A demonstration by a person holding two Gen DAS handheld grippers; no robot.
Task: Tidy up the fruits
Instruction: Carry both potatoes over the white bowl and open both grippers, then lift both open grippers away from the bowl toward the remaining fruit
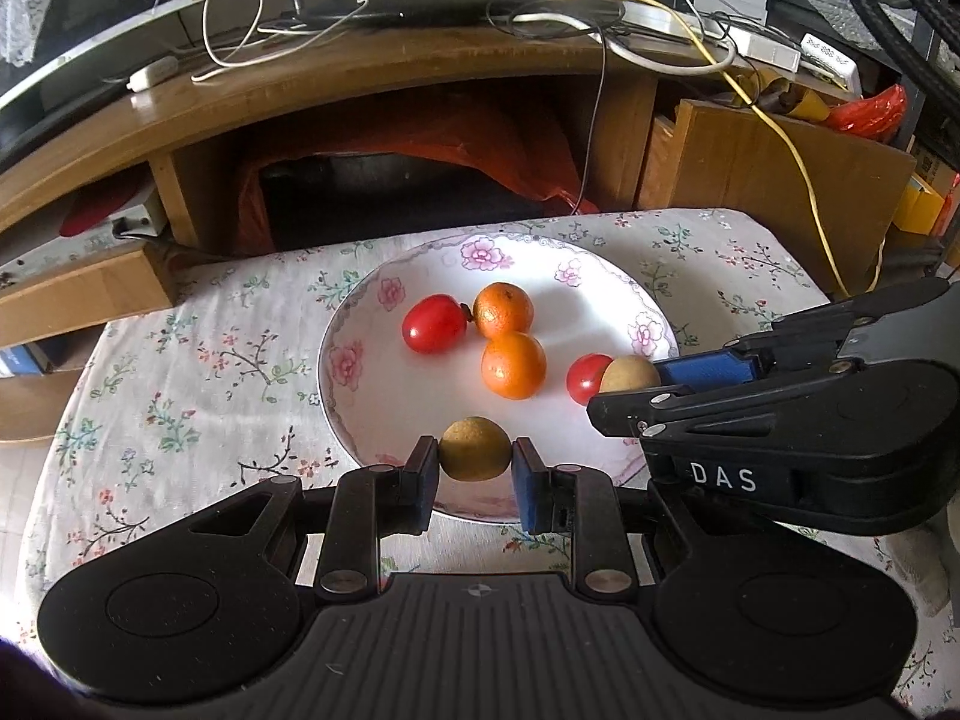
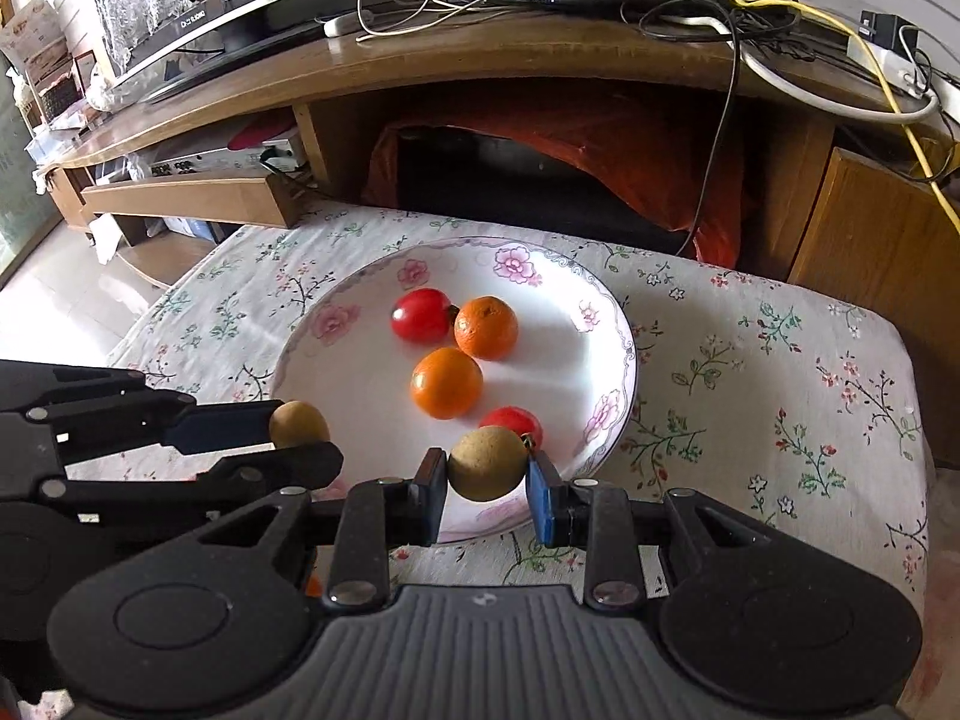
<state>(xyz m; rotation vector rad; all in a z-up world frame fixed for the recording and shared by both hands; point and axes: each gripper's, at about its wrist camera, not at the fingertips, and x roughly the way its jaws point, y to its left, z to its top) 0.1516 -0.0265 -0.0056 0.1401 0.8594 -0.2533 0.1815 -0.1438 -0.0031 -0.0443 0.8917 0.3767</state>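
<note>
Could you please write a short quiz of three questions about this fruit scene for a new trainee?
1. True or false: each gripper, left gripper and right gripper, is shut on a brown fruit.
2. How many oranges lie on the plate?
3. Which fruit touches the far orange? A) a red tomato B) a banana C) a grape

Key:
1. True: the left brown fruit, the right brown fruit.
2. Two.
3. A

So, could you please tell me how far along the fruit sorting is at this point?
Done: two oranges and two red tomatoes lie on the floral plate. In hand: the left tongs and the right tongs each grip a brownish fruit above the plate's near edge. Left: setting both down and letting go.
</note>
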